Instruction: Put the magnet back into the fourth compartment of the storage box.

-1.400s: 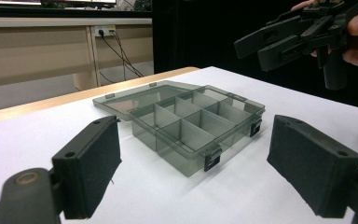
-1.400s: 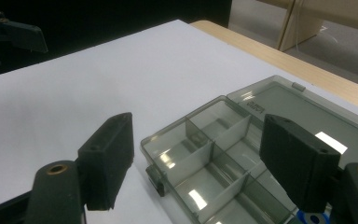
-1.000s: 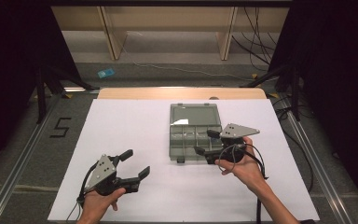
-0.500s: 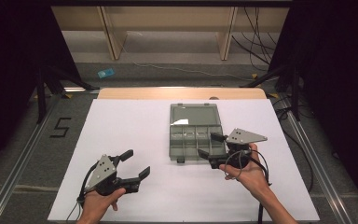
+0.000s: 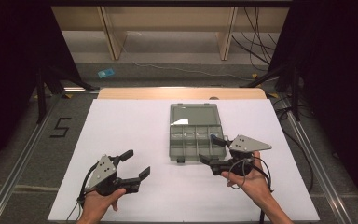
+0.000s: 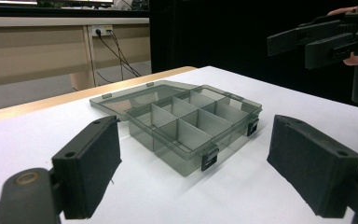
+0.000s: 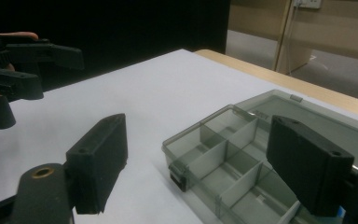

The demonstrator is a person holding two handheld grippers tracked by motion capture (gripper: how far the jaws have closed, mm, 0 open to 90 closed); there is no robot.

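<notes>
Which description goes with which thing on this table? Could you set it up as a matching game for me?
Things:
1. organizer box
2. box lid
3. left gripper
4. right gripper

Descriptions:
A. lying open flat behind the compartments
B. jaws open, at the box's front right corner
C. smoky clear plastic with dividers
D. jaws open over bare white table, apart from the box

Pairs: 1-C, 2-A, 3-D, 4-B
</notes>
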